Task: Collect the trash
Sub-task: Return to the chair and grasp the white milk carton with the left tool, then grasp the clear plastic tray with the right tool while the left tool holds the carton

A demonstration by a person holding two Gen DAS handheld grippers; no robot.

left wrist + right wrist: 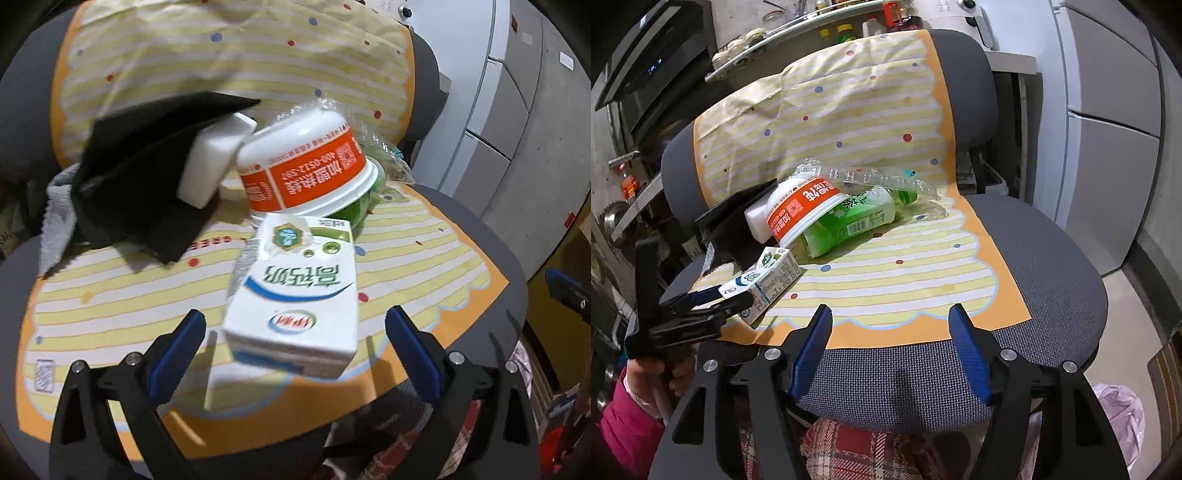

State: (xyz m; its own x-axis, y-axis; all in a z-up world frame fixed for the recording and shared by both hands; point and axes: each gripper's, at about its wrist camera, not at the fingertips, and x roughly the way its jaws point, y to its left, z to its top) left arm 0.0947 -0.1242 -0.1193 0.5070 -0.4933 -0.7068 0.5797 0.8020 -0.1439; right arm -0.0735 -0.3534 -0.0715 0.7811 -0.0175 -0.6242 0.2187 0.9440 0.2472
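Observation:
A white milk carton (295,291) lies on the striped mat (110,295) of a grey chair, between the open fingers of my left gripper (295,332), not clamped. It also shows in the right wrist view (764,284) with the left gripper (727,299) around its near end. Behind it lie an overturned white and orange bowl (306,166), a green bottle (849,218), a crushed clear plastic bottle (871,177), a white block (210,162) and a black folded piece (144,177). My right gripper (892,347) is open and empty above the chair's front edge.
A grey cloth (55,218) lies at the mat's left edge. The grey chair seat (1045,273) has bare room on the right. A pink trash bag (1119,417) sits on the floor at the lower right. Cabinets (1108,110) stand to the right.

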